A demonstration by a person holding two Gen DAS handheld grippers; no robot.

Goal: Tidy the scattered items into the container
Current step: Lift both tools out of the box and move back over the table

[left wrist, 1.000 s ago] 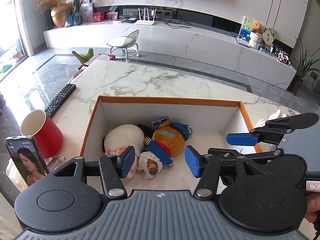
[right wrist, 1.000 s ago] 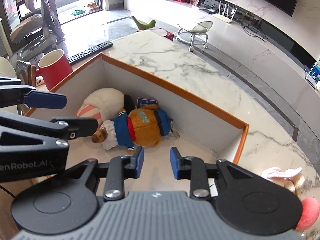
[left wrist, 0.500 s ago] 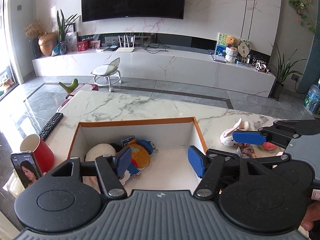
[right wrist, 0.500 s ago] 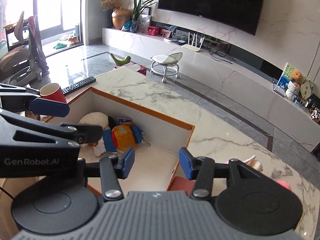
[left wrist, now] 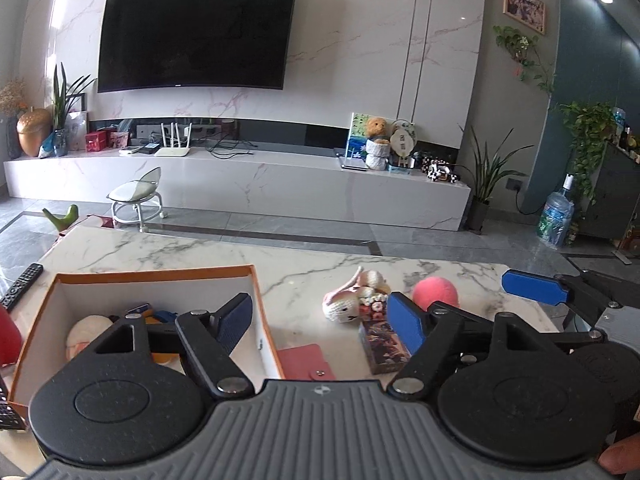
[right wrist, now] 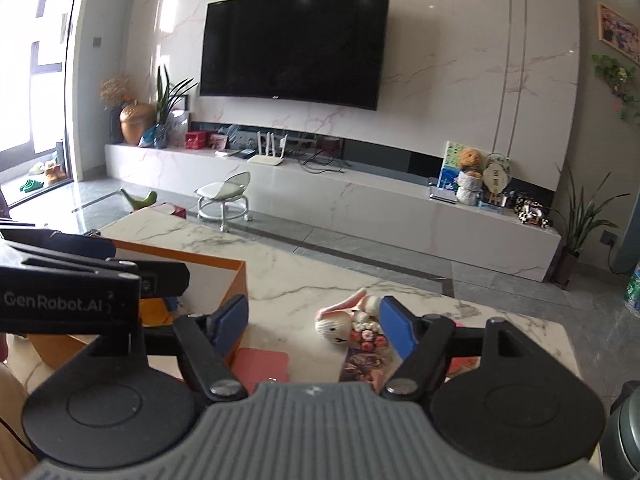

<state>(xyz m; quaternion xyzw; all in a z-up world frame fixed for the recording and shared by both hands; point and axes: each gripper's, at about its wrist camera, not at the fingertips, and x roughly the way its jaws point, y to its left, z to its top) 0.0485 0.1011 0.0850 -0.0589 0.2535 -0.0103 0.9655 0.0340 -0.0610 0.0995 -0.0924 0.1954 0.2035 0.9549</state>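
Note:
A white box with an orange rim (left wrist: 160, 274) stands at the left of the marble table, with plush toys (left wrist: 86, 330) lying inside. To its right lie a pink wallet (left wrist: 306, 360), a small patterned box (left wrist: 380, 346), a knitted bunny (left wrist: 344, 308) and a pink ball (left wrist: 435, 292). My left gripper (left wrist: 320, 312) hovers over the box's right wall and the wallet, its jaws opening and empty. My right gripper (right wrist: 314, 316) hovers just short of the bunny (right wrist: 336, 324) and the wallet (right wrist: 264, 364), also opening with nothing between its fingers.
A black remote (left wrist: 20, 292) and a red cup (left wrist: 8, 340) sit left of the box. Bare marble (left wrist: 304, 264) stretches beyond the items to the table's far edge. Past it are a small stool (left wrist: 138, 196) and a long TV bench.
Both grippers pulled up and away from inside the box and swung right toward the bunny, wallet and small box. Both pairs of jaws spread wider.

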